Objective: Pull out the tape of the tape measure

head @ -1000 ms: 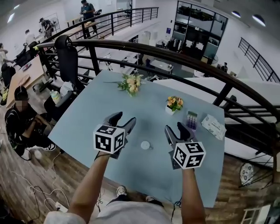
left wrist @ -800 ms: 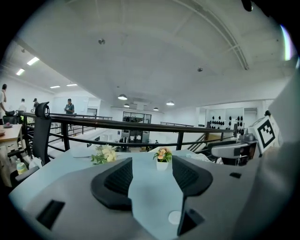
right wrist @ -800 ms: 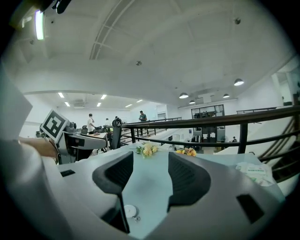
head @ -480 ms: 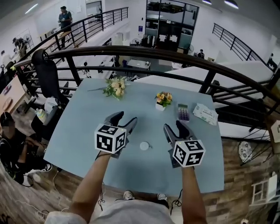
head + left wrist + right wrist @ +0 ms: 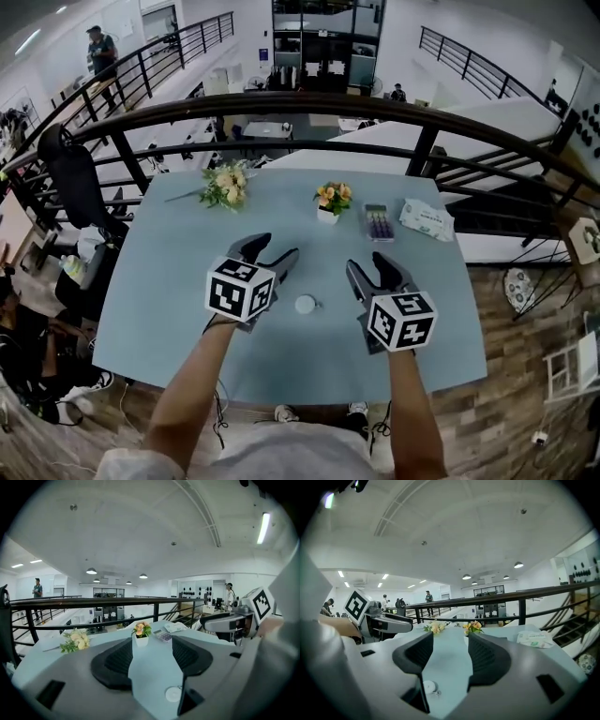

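Observation:
A small round white tape measure [image 5: 306, 304] lies on the pale blue table [image 5: 187, 309], midway between my two grippers. My left gripper [image 5: 272, 253] hovers just left of it, open with nothing between its jaws. My right gripper [image 5: 368, 271] hovers just right of it, also open and holding nothing. In the left gripper view the tape measure [image 5: 173, 694] shows low and right, beside the right jaw. In the right gripper view the tape measure [image 5: 428, 686] sits low and left, by the left jaw, with a small tab beside it.
At the far side of the table stand a small flower pot [image 5: 328, 202], a loose flower bunch [image 5: 223, 187], a calculator [image 5: 378, 223] and a wipes pack [image 5: 427, 219]. A dark railing [image 5: 309, 103] runs behind the table, with a drop beyond it.
The head view has swung, so the table and background shifted in the frame. Both grippers stay open on either side of the tape measure, almost unmoved relative to it.

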Motion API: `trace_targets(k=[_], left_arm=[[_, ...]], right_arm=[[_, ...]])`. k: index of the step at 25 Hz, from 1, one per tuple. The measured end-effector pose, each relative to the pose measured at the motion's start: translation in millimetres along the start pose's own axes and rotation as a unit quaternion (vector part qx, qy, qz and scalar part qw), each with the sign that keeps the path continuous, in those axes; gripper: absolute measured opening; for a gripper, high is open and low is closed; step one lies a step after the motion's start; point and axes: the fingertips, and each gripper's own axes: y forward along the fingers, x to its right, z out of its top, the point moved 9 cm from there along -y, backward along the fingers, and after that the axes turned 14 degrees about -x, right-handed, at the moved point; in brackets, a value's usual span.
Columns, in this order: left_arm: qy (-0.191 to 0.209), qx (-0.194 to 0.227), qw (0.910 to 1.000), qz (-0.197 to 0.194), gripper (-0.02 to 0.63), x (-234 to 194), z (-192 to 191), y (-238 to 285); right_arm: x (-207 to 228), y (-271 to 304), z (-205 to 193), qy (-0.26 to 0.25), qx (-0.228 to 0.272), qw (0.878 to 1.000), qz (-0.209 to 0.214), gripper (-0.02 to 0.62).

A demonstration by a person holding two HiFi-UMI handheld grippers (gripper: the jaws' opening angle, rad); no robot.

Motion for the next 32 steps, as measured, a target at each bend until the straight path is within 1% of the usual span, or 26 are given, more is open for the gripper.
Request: trace_targets(k=[3,7,14,16,20,25,30,32], left_arm=[[0.034,-0.022,0.9991,-0.015,0.264,3.9,-2.5,10.6],[0.069,-0.045,0.9960,-0.035,0.264,10.5,-9.6,23.5],[0.129,-0.088,0.9847,-0.077,0.265,22.6,-26.9,46.1],[0.147,-0.105,0.9791,-0.093,0.265,27.2,-33.9,52.1],[0.189,-0.141,0.9642,-0.122,0.265,37.3,-49.5,65.4],[0.214,-0.179,0.9489,-0.148,0.265,45.0,-68.8,83.7],[0.263,-0.222,0.9250,-0.161,0.265,50.8,-91.9,101.3],[0.278,-0.233,0.9180,-0.162,0.267,51.6,-96.6,106.1]], right_arm=[[-0.4,1.9,-6.1,0.008,-0.005,1.000,-0.004,0.218],[-1.3,4.2,-14.6,0.018,-0.010,1.000,-0.007,0.218],[-3.3,11.3,-30.7,0.030,-0.019,0.999,-0.008,0.218],[-3.4,12.2,-35.1,0.033,-0.024,0.999,-0.009,0.218],[-2.1,15.6,-42.8,0.038,-0.031,0.999,-0.010,0.218],[-1.6,20.1,-51.0,0.041,-0.039,0.998,-0.012,0.218],[-4.1,26.2,-64.0,0.047,-0.050,0.998,-0.011,0.218],[-5.3,29.2,-68.6,0.048,-0.055,0.997,-0.011,0.218]])
